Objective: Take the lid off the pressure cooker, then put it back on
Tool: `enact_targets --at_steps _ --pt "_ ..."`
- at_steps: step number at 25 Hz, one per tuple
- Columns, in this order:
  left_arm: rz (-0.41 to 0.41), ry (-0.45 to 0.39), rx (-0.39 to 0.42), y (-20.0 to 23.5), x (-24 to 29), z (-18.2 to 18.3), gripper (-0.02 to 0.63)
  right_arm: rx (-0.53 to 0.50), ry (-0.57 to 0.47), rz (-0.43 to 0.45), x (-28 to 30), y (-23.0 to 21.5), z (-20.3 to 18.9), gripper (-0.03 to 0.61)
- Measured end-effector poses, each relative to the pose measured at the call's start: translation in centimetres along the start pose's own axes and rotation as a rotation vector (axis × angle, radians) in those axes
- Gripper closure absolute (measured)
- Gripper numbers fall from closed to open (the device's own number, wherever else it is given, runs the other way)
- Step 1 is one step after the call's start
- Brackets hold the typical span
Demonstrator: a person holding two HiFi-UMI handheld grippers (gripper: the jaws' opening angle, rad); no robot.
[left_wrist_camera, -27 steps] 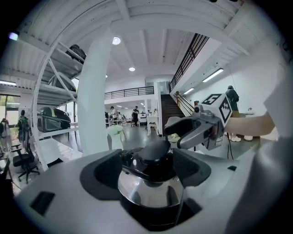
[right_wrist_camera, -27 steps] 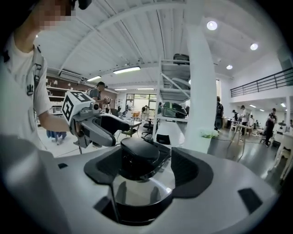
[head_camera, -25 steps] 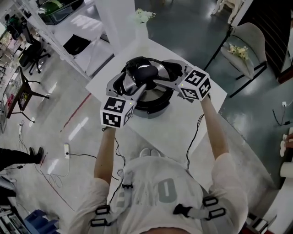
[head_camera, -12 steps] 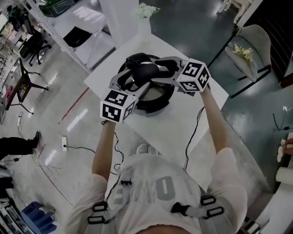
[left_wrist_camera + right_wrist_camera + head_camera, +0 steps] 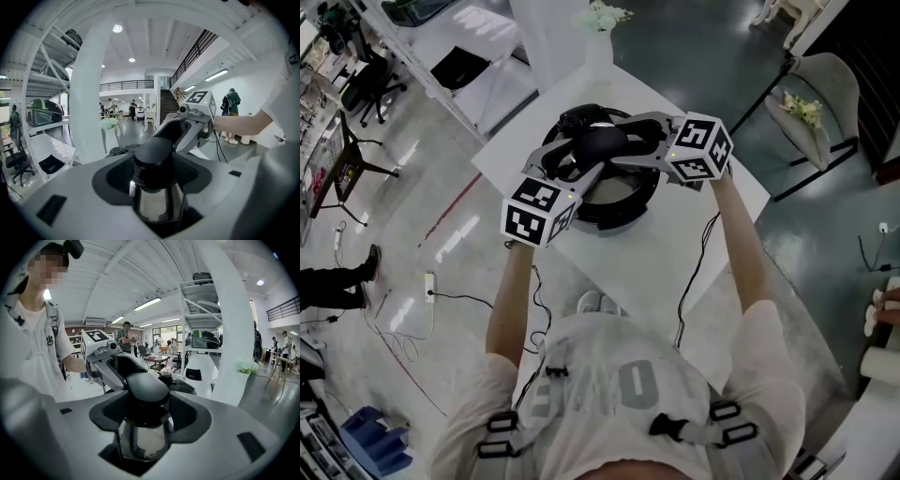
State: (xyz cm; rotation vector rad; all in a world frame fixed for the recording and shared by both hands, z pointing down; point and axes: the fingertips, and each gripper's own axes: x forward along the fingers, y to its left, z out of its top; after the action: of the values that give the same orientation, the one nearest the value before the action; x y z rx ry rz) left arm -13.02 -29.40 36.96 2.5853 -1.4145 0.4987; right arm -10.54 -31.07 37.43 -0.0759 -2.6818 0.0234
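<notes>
The pressure cooker (image 5: 619, 204) stands on the white table (image 5: 684, 248), its lid topped by a black knob (image 5: 598, 141). My left gripper (image 5: 574, 157) comes at the knob from the near left and my right gripper (image 5: 630, 142) from the right, so they face each other. In the left gripper view the knob (image 5: 157, 152) sits between the jaws of the left gripper (image 5: 157, 185), which are closing round it. The right gripper view shows the same: the knob (image 5: 146, 389) lies between the closing jaws of the right gripper (image 5: 145, 423). Firm pad contact does not show.
A white vase with pale flowers (image 5: 602, 19) stands at the table's far edge. A chair (image 5: 811, 103) is off to the right, white shelving (image 5: 478, 56) to the left. Cables trail over the floor near the table's front corner (image 5: 694, 281).
Both grippers' jaws have drawn in around the lid's knob. The hands themselves have hardly shifted.
</notes>
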Motion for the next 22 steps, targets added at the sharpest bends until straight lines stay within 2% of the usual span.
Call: enact_targets --at_steps 6,12,16,22 --pt "-0.006 0.003 -0.005 -0.13 0.08 0.04 0.359 0.002 0.031 0.066 0.32 0.09 -0.01 0.293" --pt "-0.01 0.002 -0.003 -0.01 0.04 -0.06 0.362 -0.013 0.024 0.066 0.38 0.06 -0.02 0.299" --pt "-0.043 0.005 0.015 0.25 -0.12 -0.08 0.364 -0.014 0.009 0.027 0.43 0.12 0.15 0.305" --pt "-0.166 0.034 0.086 0.47 -0.01 -0.09 0.364 0.009 -0.012 -0.077 0.41 0.2 0.14 0.308"
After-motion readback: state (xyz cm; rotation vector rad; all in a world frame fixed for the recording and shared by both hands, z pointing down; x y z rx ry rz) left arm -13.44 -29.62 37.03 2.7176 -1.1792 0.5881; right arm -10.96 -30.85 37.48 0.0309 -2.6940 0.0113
